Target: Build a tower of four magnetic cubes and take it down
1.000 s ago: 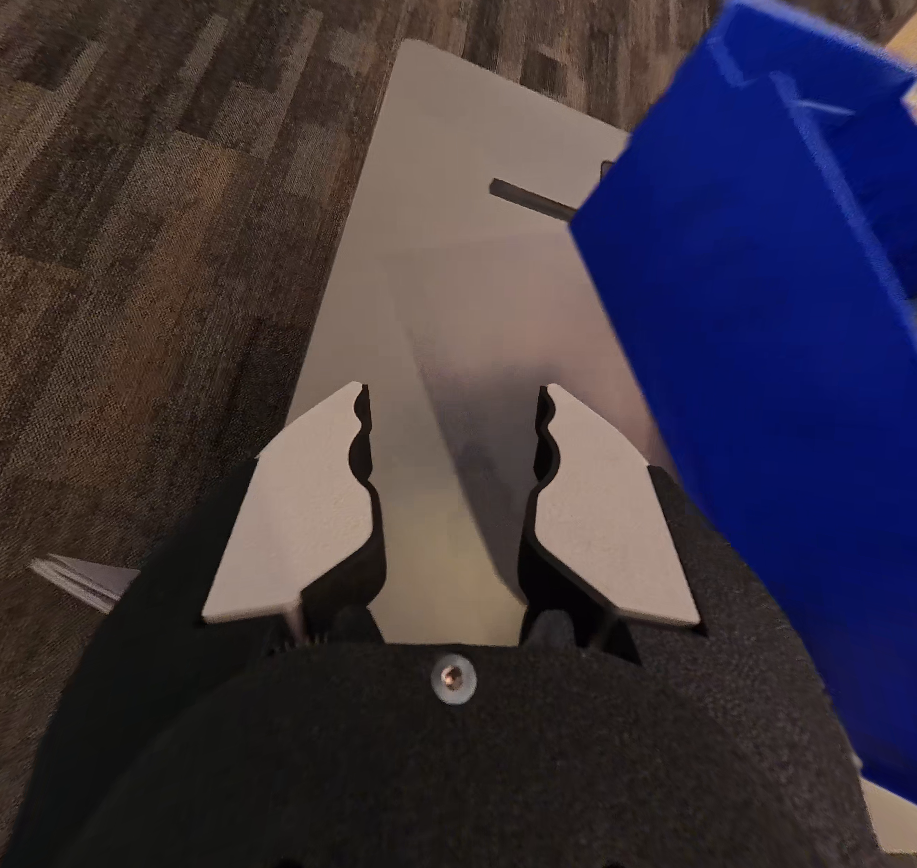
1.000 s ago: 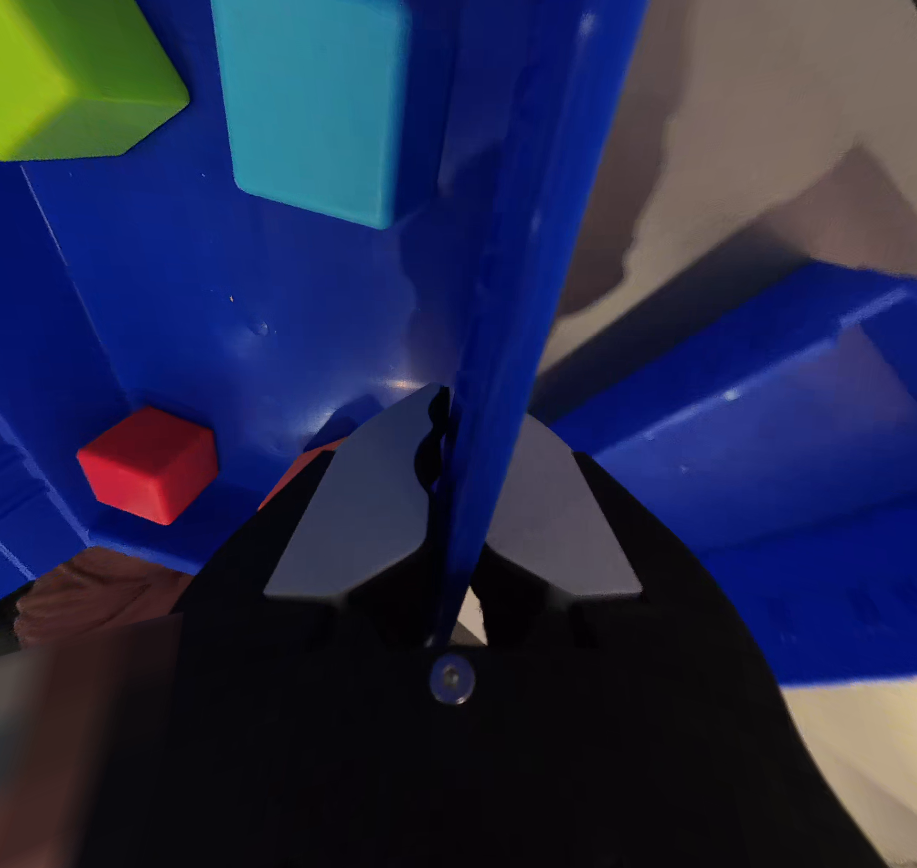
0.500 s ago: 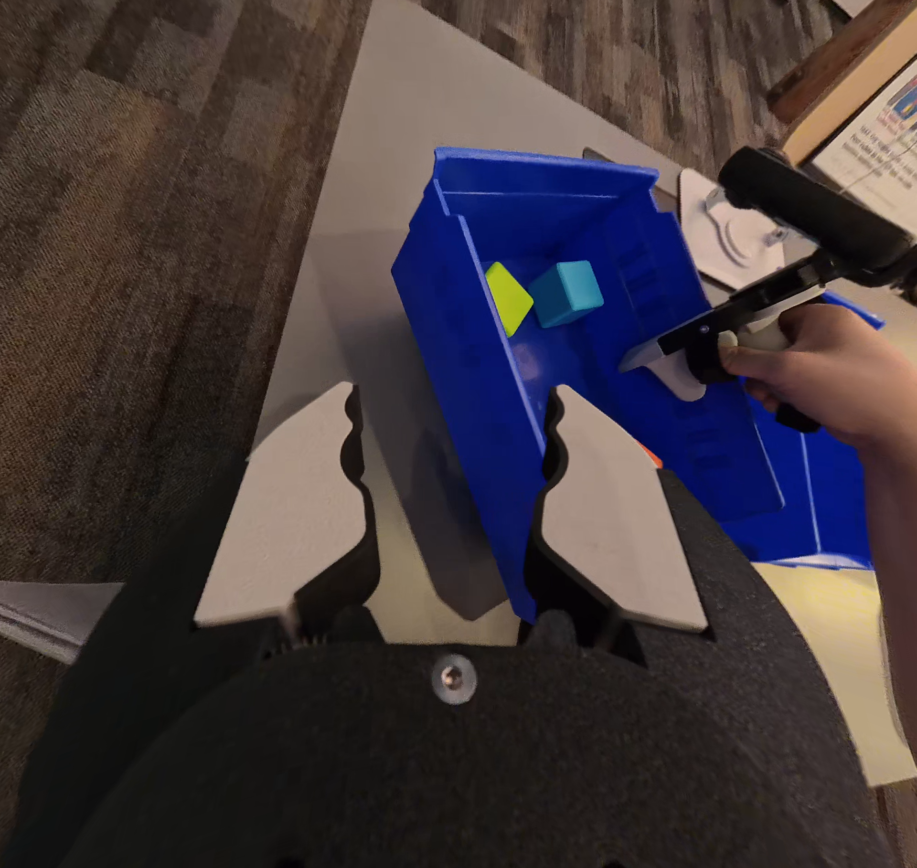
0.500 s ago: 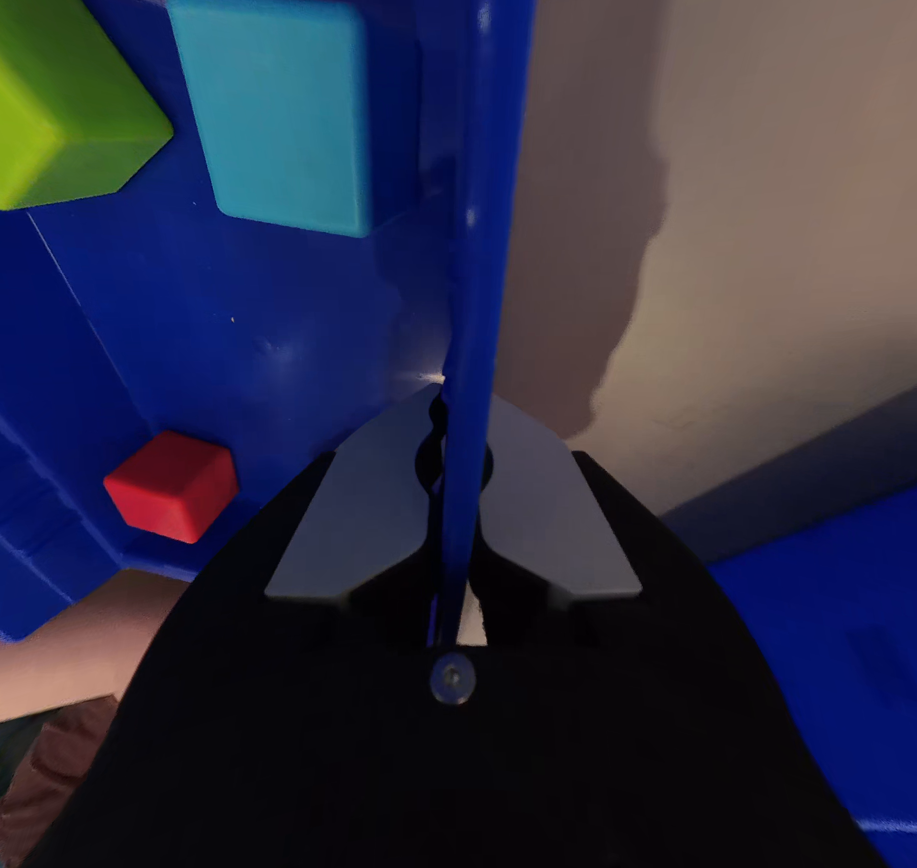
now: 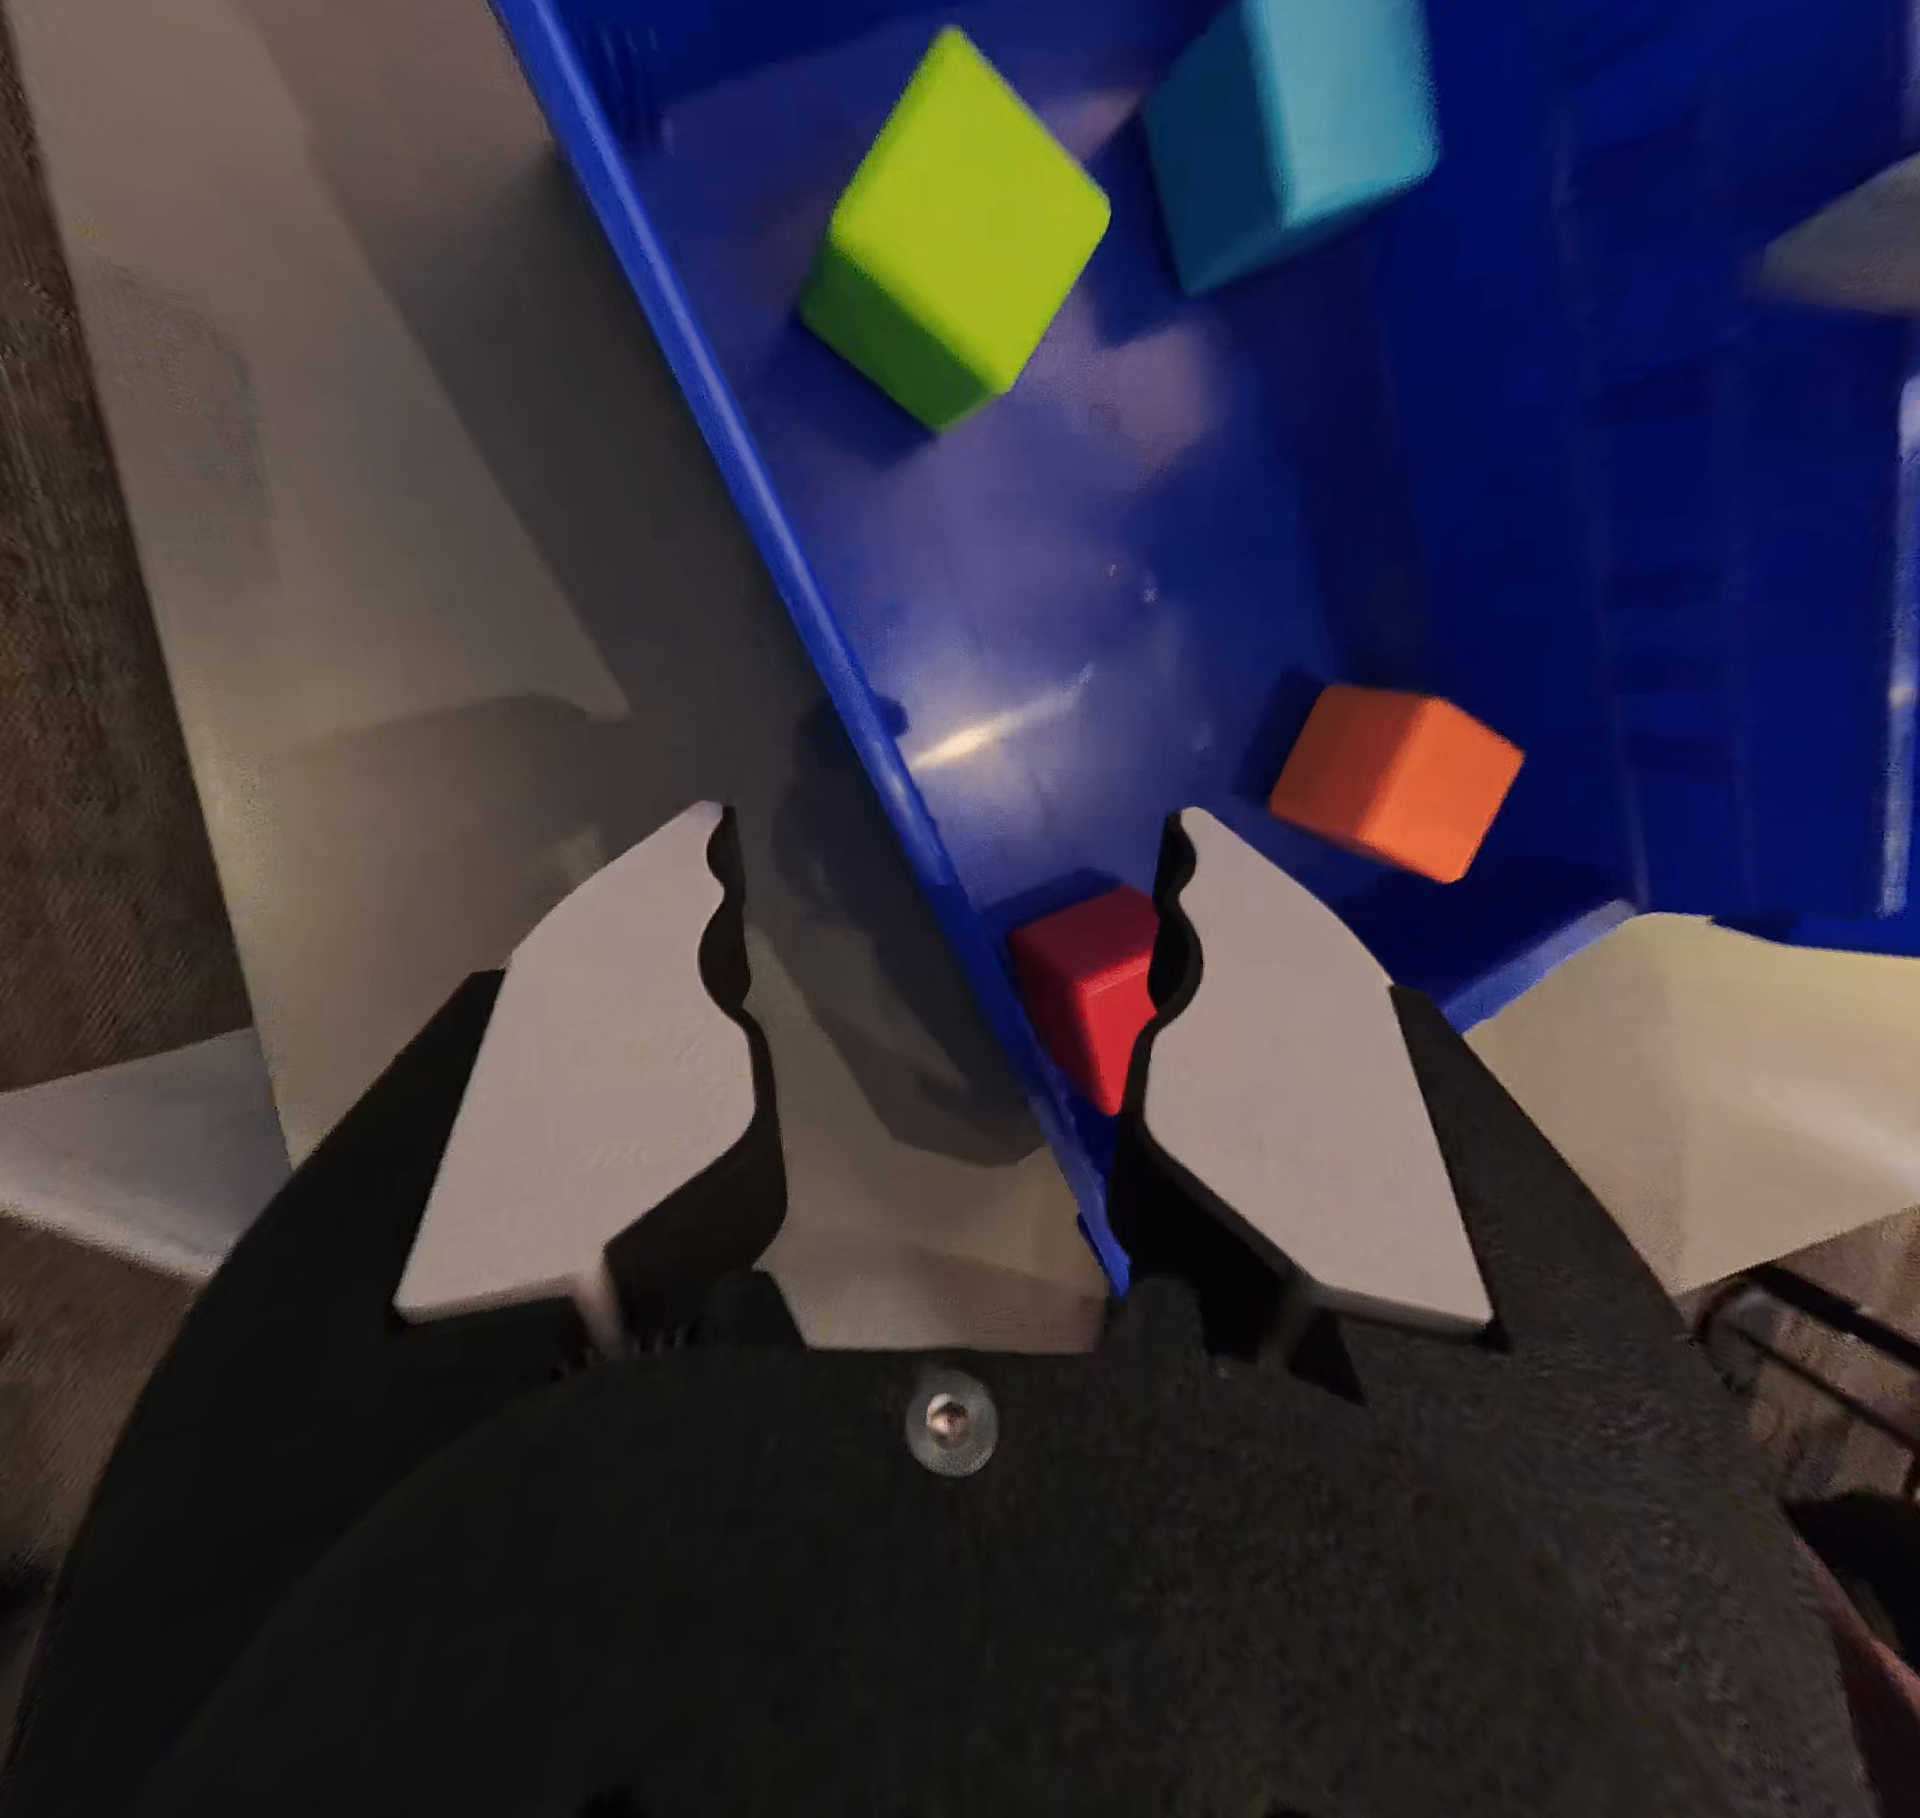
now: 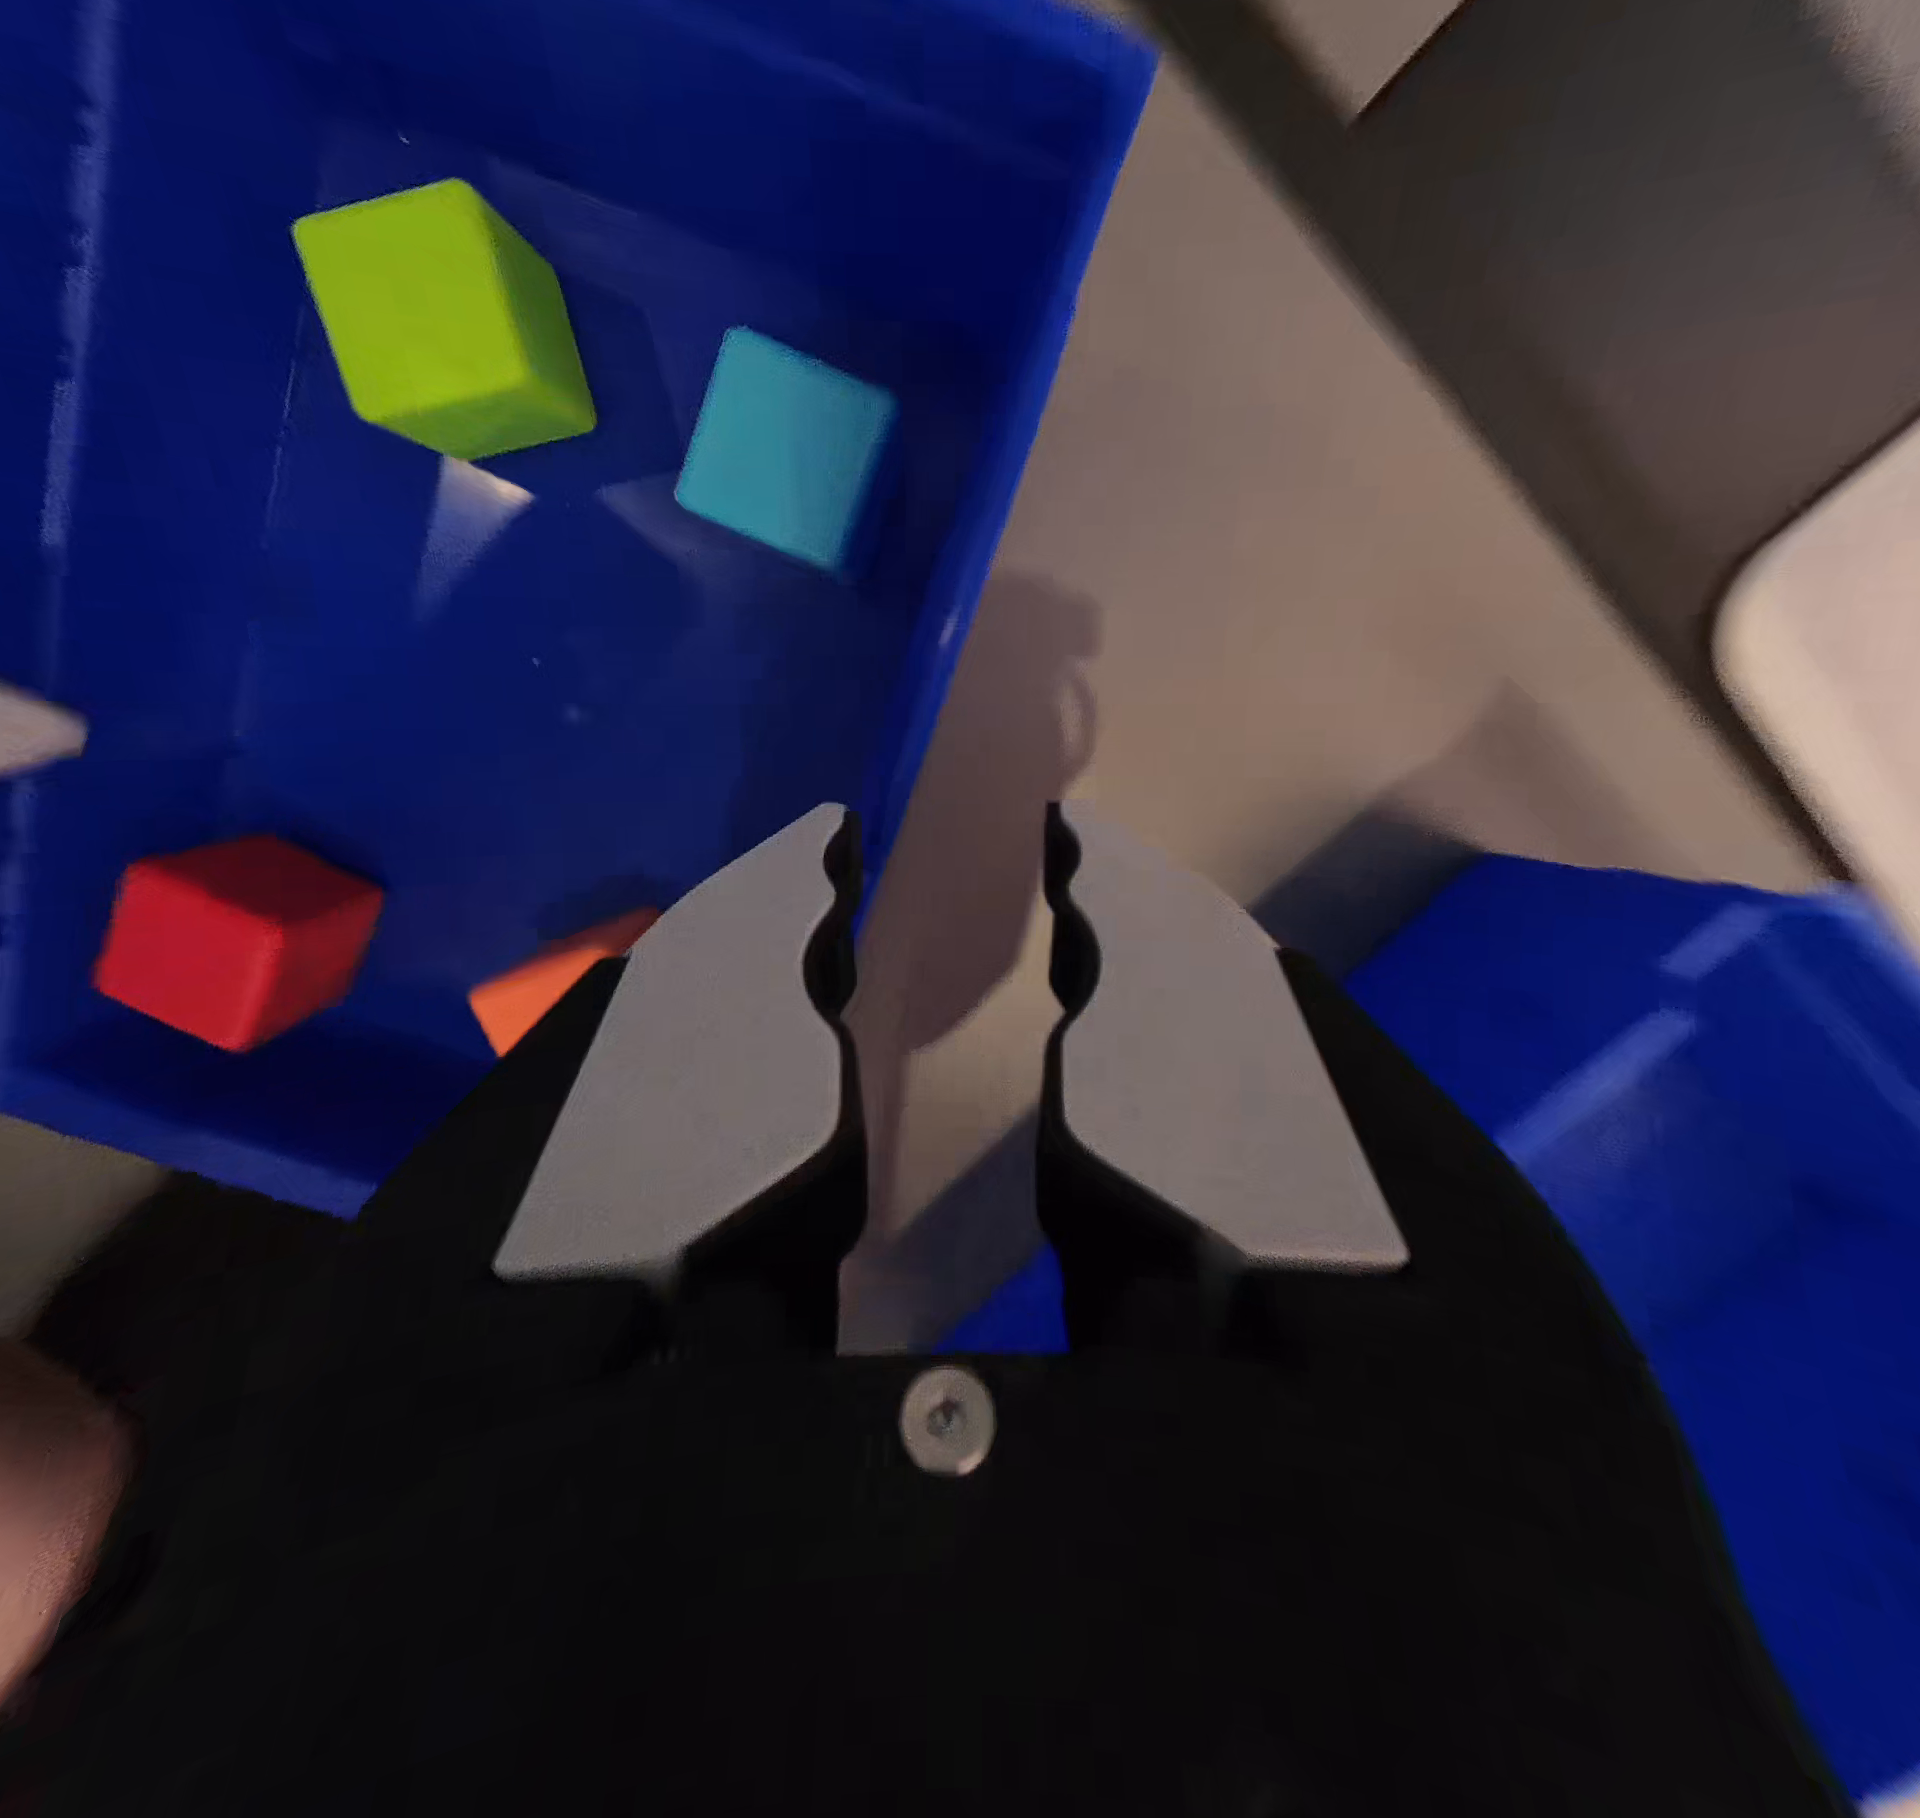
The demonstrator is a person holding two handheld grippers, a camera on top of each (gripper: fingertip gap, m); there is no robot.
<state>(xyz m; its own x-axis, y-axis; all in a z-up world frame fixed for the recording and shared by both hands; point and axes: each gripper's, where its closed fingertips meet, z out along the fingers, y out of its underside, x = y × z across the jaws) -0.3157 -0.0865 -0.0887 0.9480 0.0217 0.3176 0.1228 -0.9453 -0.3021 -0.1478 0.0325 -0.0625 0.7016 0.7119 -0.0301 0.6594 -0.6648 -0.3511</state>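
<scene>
Left wrist view: left gripper [image 5: 951, 823] with its pale grey fingers [image 5: 592, 1062] spread wide, nothing between the pads. The near side wall of the blue plastic bin [image 5: 748, 480] runs diagonally through the gap between the fingers, closer to the right-hand finger; whether it touches that finger cannot be told. The bin sits on a pale grey tabletop [image 5: 343, 521].

Inside the bin, four loose cubes, none stacked:
- lime-green cube [image 5: 956, 230], toward the far end, near the left wall
- light-blue cube [image 5: 1294, 111], just beside the green one, a small gap between them
- orange cube [image 5: 1397, 781], at the near end, well apart from the two above
- red cube [image 5: 1086, 989], at the near end close against the left wall, partly hidden behind the right-hand finger

Right wrist view (frame blurred): right gripper [image 6: 945, 823] with jaws parted by a moderate gap, holding nothing. Its left-hand finger [image 6: 707, 1041] lies at the bin's right wall [image 6: 1039, 397]; the gap itself shows only tabletop [image 6: 1247, 521] and shadow. Same four cubes seen here: green [image 6: 442, 319], light-blue [image 6: 784, 449], red [image 6: 239, 937], orange [image 6: 551, 984] (mostly hidden by the gripper body). A second blue plastic bin [image 6: 1683, 1093] lies to the right of the gripper.
</scene>
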